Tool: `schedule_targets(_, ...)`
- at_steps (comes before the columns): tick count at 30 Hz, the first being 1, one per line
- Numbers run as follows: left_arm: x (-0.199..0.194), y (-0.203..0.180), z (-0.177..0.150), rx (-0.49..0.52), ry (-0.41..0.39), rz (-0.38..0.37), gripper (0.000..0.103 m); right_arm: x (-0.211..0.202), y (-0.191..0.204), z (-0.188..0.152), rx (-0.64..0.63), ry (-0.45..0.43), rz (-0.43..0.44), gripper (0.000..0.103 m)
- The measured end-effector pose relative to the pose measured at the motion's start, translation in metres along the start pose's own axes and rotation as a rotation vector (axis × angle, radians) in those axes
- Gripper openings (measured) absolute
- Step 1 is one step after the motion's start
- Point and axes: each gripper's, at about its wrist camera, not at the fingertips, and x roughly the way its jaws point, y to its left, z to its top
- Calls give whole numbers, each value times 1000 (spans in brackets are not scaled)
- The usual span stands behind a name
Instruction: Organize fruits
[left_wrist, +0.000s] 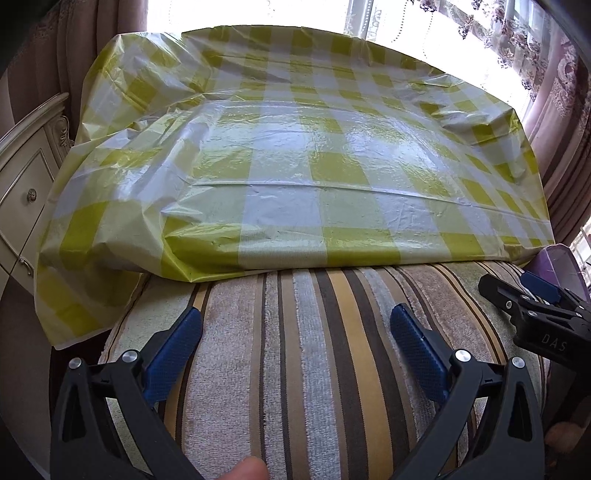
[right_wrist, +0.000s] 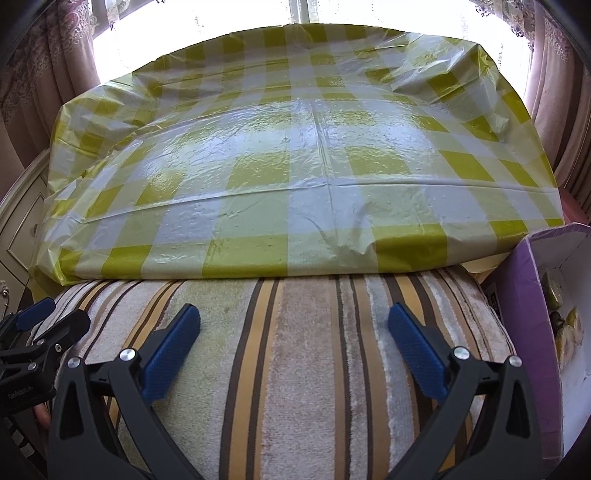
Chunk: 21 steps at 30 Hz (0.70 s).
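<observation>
Several pale green-yellow fruits lie inside a purple cardboard box at the far right of the right wrist view; only the box's corner shows in the left wrist view. My left gripper hovers open over a striped towel with nothing between its blue pads. My right gripper is also open and empty over the same towel, just left of the box. Each gripper shows at the edge of the other's view: the right gripper and the left gripper.
Beyond the towel is a table under a yellow-green and white chequered plastic cloth, crumpled at its left and right ends. A cream cabinet stands at left. Curtains and a bright window are behind. A thumb shows at the bottom edge.
</observation>
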Motion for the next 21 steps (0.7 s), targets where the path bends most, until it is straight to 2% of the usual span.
schedule_targets(6,1,-2,-2,3,-18,14,99,1,2,-1,-28,-8,25,102)
schedule_targets(21,3,-1,-2,-6,-21,7,99,3,-1,4,-5,22,43,102)
